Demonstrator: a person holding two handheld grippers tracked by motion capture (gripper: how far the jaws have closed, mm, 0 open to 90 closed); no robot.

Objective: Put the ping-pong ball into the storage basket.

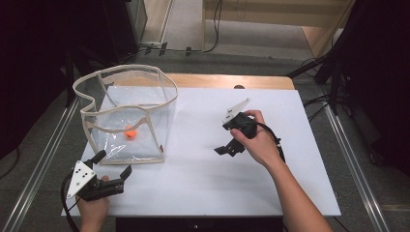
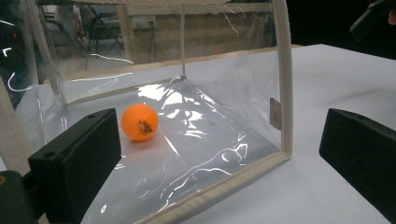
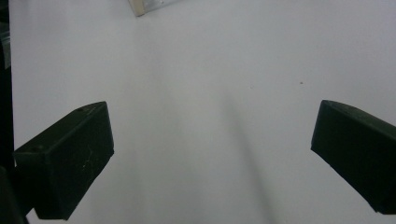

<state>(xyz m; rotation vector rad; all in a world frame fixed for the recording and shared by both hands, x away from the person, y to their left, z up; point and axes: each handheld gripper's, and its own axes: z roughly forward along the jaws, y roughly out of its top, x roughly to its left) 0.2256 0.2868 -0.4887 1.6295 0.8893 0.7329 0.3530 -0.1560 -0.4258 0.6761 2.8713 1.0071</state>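
Observation:
A clear plastic box [image 1: 126, 116] with beige cloth edging stands open-topped on the left of the white sheet [image 1: 208, 179]. An orange ball [image 1: 130, 133] lies on its floor. My left gripper [image 1: 115, 163] is open just in front of the box's near corner, nothing between its jaws. In the left gripper view the ball [image 2: 139, 122] shows through the clear wall, behind the beige corner strip [image 2: 285, 93]; the left gripper [image 2: 219, 154] is apart from it. My right gripper [image 1: 226, 150] is open over the sheet's middle, pointing down. In the right gripper view the right gripper [image 3: 212, 158] holds nothing.
The white sheet covers a wooden table [image 1: 227, 80]. Metal rails [image 1: 348, 159] run along both sides. Cables [image 1: 319, 101] and dark stands sit beyond the right edge. A corner of the box [image 3: 145, 5] shows at the top of the right gripper view.

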